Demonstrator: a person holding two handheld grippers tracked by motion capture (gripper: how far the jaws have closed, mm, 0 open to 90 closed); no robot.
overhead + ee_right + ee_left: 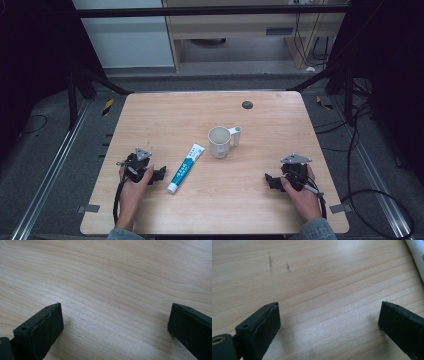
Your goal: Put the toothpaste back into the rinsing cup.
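- The left gripper has its two black jaws spread wide with bare wood between them; nothing is pinched
- The right gripper is the same: jaws wide apart over bare wood grain, holding nothing
- From above, the left gripper rests low on the table, held in the person's left hand, jaws pointing inward toward the middle
- Just beyond the left jaw tips lies a toothpaste tube, white and teal, flat on the wood, apart from the jaws; its cap end is nearest them and its flat end angles away toward the cup. A white edge at the top right corner of the left gripper view may be this tube
- The right gripper sits on the table in the right hand, jaws also pointing inward
- A white cup stands upright well forward of both sets of jaws, between them, its handle turned to the right gripper's side
- A small dark round spot sits far beyond the cup, near the table's far edge
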